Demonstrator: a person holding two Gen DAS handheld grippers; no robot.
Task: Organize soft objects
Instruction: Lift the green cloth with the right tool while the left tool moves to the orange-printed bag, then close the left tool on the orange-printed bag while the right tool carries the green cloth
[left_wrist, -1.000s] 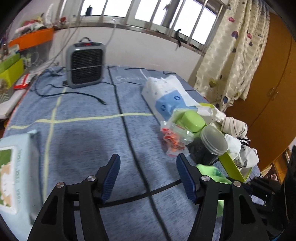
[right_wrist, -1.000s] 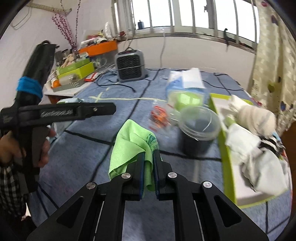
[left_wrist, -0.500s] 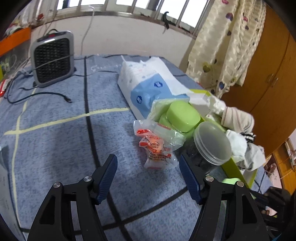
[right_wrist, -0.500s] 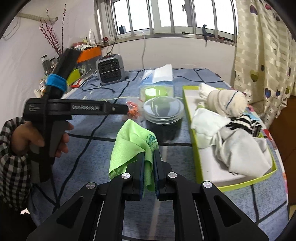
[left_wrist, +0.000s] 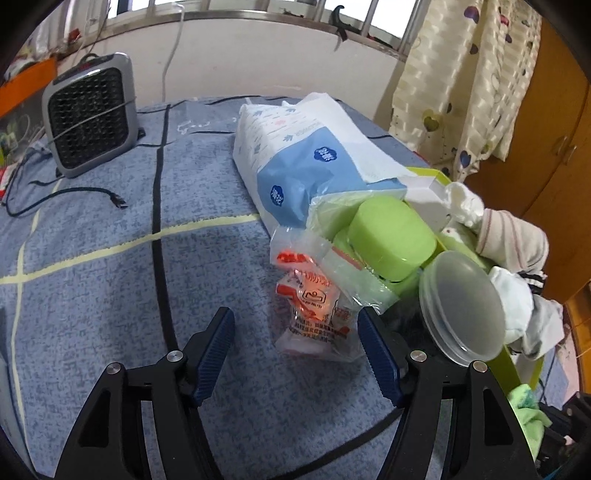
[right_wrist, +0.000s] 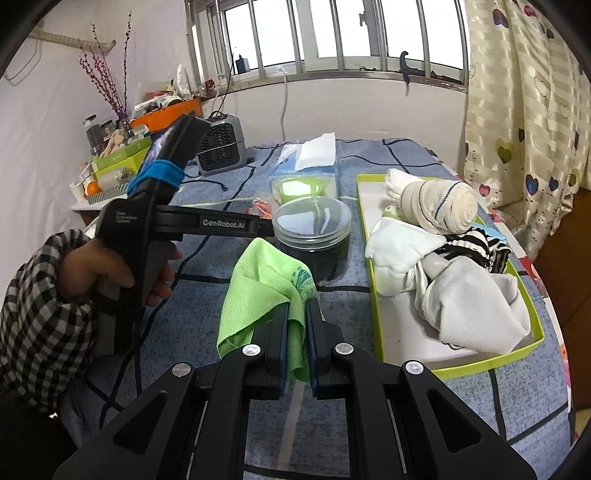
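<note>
The right tongs (right_wrist: 295, 325) are clamped tight on a folded green cloth (right_wrist: 266, 280), which stands up out of the jaws and droops a little toward the left. That cloth is the soft thing in hand, and where it belongs looks plain enough: the lime-rimmed tray (right_wrist: 458, 363) lying just to the right of it on the blue checked bench (right_wrist: 207, 280), already carrying a rolled towel (right_wrist: 436, 201), a white sock (right_wrist: 399, 243) and a grey garment (right_wrist: 476, 295). The tray's long axis runs near to far, and its near left corner sits closest to the cloth, so I'd judge a short carry rightward over the rim is all that is wanted. The near end of the tray floor is the bare part; the far end is piled.

The left tongs (left_wrist: 295, 354) stand open, nothing pressed between the pads, tilted down at a clear packet with orange print (left_wrist: 314, 306). That packet lies just beyond the tips and toward the right pad, its length running away from the tongs. Behind it sit a green-lidded tub in a bag (left_wrist: 391, 236) and a blue tissue pack (left_wrist: 306, 162); to its right a dark jar with a clear lid (left_wrist: 461, 306).

Of the two hands, the right one is much the nearer to the tray.
</note>
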